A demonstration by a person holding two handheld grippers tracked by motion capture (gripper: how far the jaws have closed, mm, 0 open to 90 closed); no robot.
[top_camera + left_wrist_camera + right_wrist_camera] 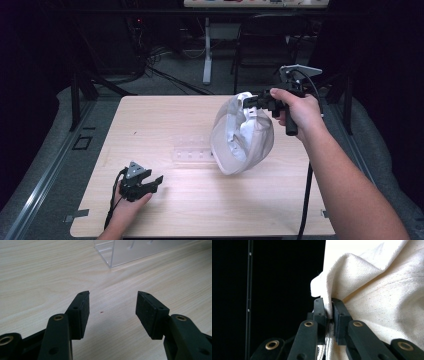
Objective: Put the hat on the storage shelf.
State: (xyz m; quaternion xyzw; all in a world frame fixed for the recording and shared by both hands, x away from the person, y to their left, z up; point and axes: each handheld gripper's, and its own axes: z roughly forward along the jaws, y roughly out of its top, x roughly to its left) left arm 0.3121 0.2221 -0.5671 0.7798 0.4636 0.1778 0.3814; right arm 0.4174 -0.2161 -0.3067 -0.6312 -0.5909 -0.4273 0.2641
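High view, entry 1: your right claw (pixel 250 100) pinches a fold at the top edge of the cap (pixel 242 135) and holds it in the air above the right half of the bench (pixel 150 125), over the right end of the clear acrylic stand (pixel 192 154).

Risk 1: the grip takes 1 thin fold of cloth near the edge. In the right gripper view the right claw (pixel 329 315) has its jaws pressed together on that fold with little fabric past the pads; a quick swing could, I judge, pull the cloth out and drop the cap.

Risk 2: the cap hangs low and loose. If you lower it without watching, its bottom could catch the clear acrylic stand and push or tip it.

Risk 3: your left claw (pixel 150 182) rests near the front left of the bench, jaws spread, nothing between them. In the left gripper view the left claw (pixel 112 311) points at bare wood with a corner of the clear acrylic stand (pixel 120 252) beyond; a hurried reach could knock it.

Item, cap (pixel 374 285): off-white cotton twill, soft, creased, crown sagging open toward you with paler lining visible inside. It likely handles as limp cloth and will not keep its shape unsupported.
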